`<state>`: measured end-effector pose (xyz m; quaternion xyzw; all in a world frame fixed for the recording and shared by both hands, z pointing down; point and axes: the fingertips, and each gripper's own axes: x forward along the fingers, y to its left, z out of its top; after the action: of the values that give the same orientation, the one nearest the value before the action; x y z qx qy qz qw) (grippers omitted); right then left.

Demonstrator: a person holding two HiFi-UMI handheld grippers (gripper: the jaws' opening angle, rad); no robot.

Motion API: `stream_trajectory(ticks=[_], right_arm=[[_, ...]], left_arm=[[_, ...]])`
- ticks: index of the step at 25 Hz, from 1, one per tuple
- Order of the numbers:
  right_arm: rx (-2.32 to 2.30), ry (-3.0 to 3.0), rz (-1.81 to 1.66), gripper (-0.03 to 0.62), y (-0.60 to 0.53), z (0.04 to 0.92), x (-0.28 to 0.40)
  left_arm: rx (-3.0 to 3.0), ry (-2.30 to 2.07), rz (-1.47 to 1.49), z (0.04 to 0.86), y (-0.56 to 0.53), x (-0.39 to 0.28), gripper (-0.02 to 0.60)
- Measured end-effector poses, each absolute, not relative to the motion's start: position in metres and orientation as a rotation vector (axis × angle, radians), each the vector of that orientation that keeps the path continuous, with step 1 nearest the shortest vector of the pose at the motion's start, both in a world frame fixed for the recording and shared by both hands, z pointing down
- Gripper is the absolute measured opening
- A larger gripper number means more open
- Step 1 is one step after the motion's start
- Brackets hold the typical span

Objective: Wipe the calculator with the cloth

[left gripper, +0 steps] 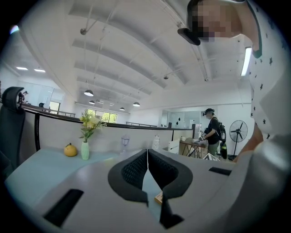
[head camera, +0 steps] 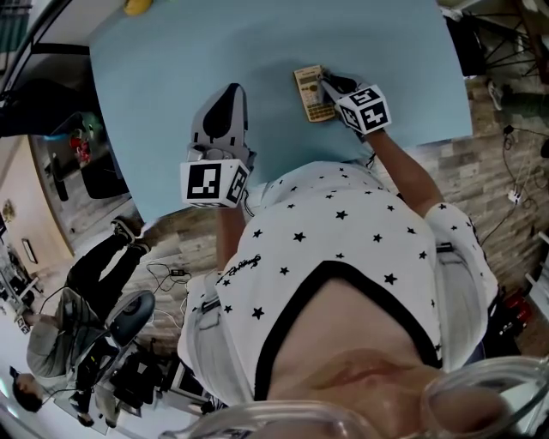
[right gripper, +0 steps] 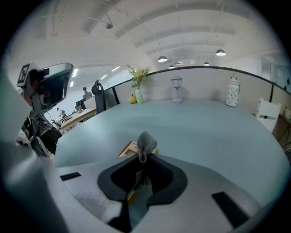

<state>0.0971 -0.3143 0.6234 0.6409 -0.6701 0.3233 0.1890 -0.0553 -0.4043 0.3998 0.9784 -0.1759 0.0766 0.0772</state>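
The tan calculator (head camera: 310, 93) lies flat on the light blue table (head camera: 154, 94), near its front edge. My right gripper (head camera: 325, 84) rests over the calculator's right side. In the right gripper view this gripper (right gripper: 142, 157) is shut on a small grey cloth (right gripper: 146, 142) that sticks up between the jaws, with the calculator (right gripper: 128, 148) just beyond. My left gripper (head camera: 230, 91) sits on the table to the calculator's left, apart from it. Its jaws (left gripper: 147, 153) are shut with nothing between them, and a calculator corner (left gripper: 158, 197) shows below the tips.
A yellow fruit (head camera: 137, 5) and a vase of flowers (left gripper: 85, 149) stand at the table's far side, as do a small lantern (right gripper: 176, 94) and a white jar (right gripper: 233, 91). A black chair (right gripper: 97, 92) stands beside the table. A person (left gripper: 212, 130) and a fan (left gripper: 238, 133) are far off.
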Motion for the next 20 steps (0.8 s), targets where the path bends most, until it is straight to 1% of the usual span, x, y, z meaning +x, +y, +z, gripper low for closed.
stream_trajectory(ticks=[8,14,20], right_arm=[[1.836,-1.857,0.932,0.044,-0.305,0.628,0.104],[1.843,-1.871,0.922,0.046,-0.306,0.623,0.103],[1.803,-2.013,0.878,0.046,-0.322,0.601,0.075]], left_arm=[[2.935,-0.495,0.224,0.400,-0.400,-0.046,0.031],[2.940,-0.511,0.227,0.399,-0.399,-0.052,0.031],[2.930,-0.535,0.218,0.400,-0.402,-0.058,0.031]])
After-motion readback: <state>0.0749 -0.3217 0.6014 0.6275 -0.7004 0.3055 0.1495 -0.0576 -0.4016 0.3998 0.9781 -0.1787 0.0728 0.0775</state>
